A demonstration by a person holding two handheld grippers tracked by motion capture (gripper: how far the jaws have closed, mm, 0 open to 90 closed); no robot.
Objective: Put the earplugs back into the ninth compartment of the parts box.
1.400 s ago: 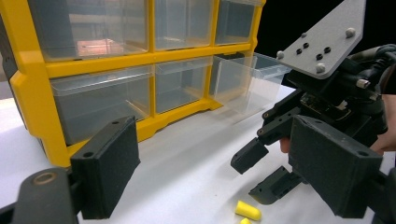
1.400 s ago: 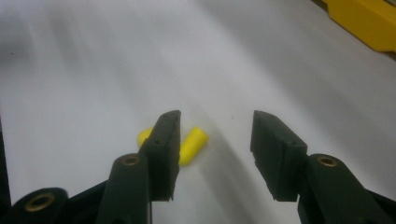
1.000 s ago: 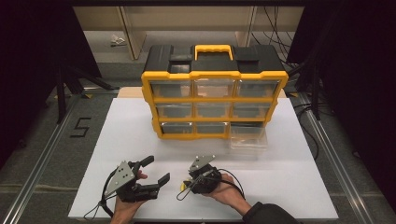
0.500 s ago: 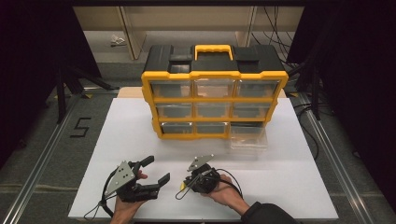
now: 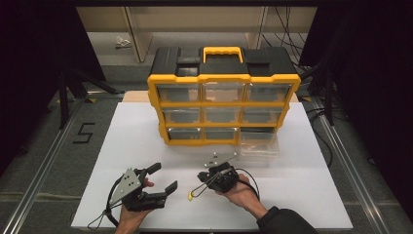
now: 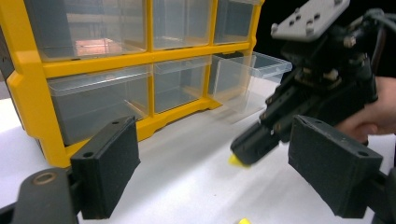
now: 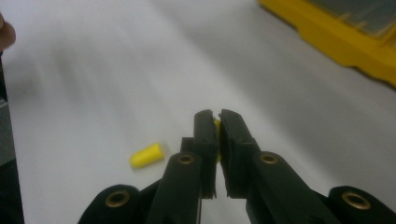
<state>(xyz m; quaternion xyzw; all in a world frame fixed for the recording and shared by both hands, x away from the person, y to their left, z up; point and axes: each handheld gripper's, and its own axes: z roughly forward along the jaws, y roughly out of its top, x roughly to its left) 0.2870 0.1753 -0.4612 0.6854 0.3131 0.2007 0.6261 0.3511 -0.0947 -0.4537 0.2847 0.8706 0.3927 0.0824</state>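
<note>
Two black jaws of the right gripper [image 7: 217, 122] have just been closing and now pinch a yellow earplug [image 7: 217, 135] between their pads. One more earplug [image 7: 146, 155] lies on the white table [image 7: 93, 70] just beside them. Left gripper [image 5: 163, 178] stands spread wide, holding nothing; beyond both sits the yellow drawer organizer [image 5: 221, 109].

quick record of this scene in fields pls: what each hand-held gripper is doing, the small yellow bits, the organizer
right hand-held gripper: jaws have just closed, shut on a yellow earplug
left hand-held gripper: open, nothing between its jaws, near the table's front edge
second earplug: lies loose on the white table, beside the right jaws
organizer: yellow and black, upright at the back of the table, clear drawers
pulled-out drawer: clear, at the organizer's bottom right; contents cannot be told
</note>
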